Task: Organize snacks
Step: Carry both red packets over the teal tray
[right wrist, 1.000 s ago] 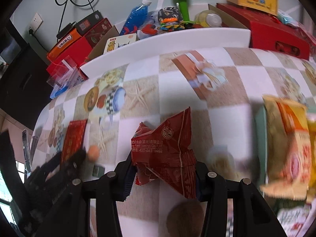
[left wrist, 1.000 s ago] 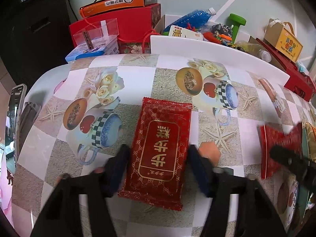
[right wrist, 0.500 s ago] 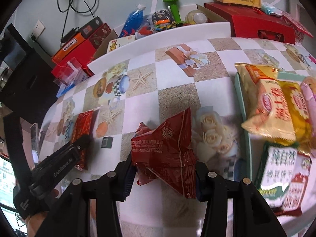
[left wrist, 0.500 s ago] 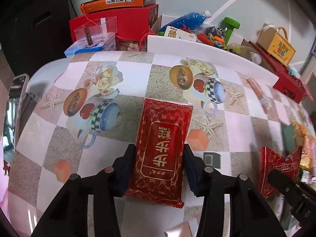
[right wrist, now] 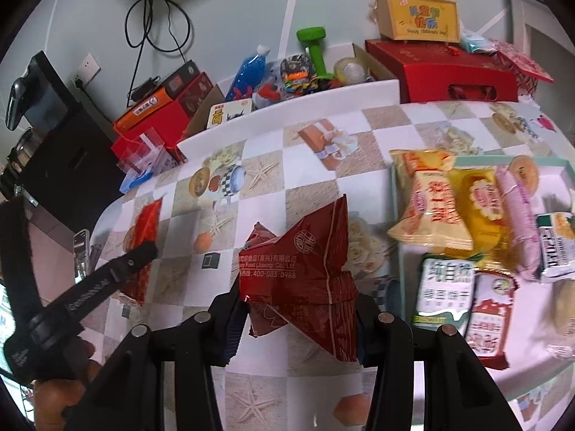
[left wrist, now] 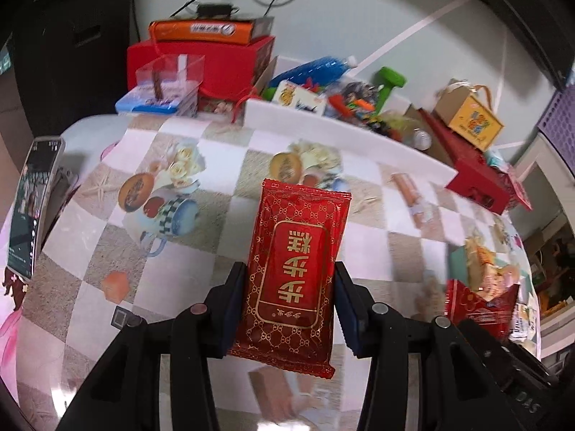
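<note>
My left gripper (left wrist: 291, 309) is shut on a flat red packet with gold characters (left wrist: 298, 262) and holds it above the table. My right gripper (right wrist: 298, 319) is shut on a crumpled red snack bag (right wrist: 305, 273), also lifted. A pale green tray (right wrist: 560, 165) at the right holds several snack packs, among them a yellow-orange pack (right wrist: 431, 204) and a green-white pack (right wrist: 445, 287). In the right wrist view the left gripper (right wrist: 107, 280) with its red packet (right wrist: 145, 222) shows at the left. In the left wrist view the red bag (left wrist: 481, 309) shows at the right, near the tray's snacks (left wrist: 481, 258).
The table has a checkered printed cloth (right wrist: 266, 186). A white ledge (right wrist: 287, 118) runs along the back, with red boxes (right wrist: 445, 72), a blue bottle (right wrist: 248, 68), a green dumbbell (right wrist: 316, 46) and a yellow gift box (right wrist: 420, 18) behind. A phone (left wrist: 28, 215) stands at the table's left edge.
My left gripper closed on the flat red packet and lifted it off the table. My right gripper carried the red bag rightward, bringing the snack tray into view.
</note>
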Available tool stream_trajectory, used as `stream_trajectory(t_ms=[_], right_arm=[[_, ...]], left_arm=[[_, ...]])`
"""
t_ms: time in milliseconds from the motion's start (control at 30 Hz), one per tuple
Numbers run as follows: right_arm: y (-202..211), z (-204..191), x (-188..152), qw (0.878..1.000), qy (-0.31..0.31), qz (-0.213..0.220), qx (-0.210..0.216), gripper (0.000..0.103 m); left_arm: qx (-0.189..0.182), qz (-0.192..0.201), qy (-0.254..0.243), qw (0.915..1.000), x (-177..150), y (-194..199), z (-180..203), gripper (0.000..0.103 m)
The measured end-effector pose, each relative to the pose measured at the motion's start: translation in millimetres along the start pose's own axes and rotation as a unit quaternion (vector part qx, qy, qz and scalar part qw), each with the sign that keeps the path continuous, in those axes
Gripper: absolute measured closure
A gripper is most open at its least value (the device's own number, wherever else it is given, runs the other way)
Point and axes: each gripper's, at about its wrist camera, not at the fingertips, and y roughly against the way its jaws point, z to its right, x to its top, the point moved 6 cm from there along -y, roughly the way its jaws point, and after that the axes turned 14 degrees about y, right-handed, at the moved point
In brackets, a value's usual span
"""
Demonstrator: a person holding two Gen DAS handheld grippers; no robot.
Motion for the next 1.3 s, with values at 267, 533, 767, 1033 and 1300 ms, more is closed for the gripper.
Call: stream_trajectory(t_ms=[267,533,767,1033,1300], right_arm=[[5.0,17.6,-0.7,1.0,-0.01,0.001,-0.01,0.053],[16.9,40.9,-1.7,0.999,-0.031,0.008,-0.014,0.053],[57.8,107.0,-3.2,0.993,-0.079,0.037,-0.083,0.053],[90.9,165.7,-16.9,0.981,-0.14,0.046,-0.128,0.053],[102.0,184.2,-38.6,0.978,-0.156,0.034,-0.135,0.053]], left_arm=[[-0.024,0.011,-0.036,0.999,-2.5,16.8,39.1,0.055],[-0.057,0.017,-0.072,0.9956,-14.1,31.3,80.6,0.055],[-0.102,0.011,-0.119,0.9877,-36.5,44.4,130.9,0.055],[-0.135,-0.025,-0.171,0.9757,-81.3,43.1,179.1,0.054],[-0.143,-0.063,-0.2,0.9672,-129.3,33.9,204.9,0.054]])
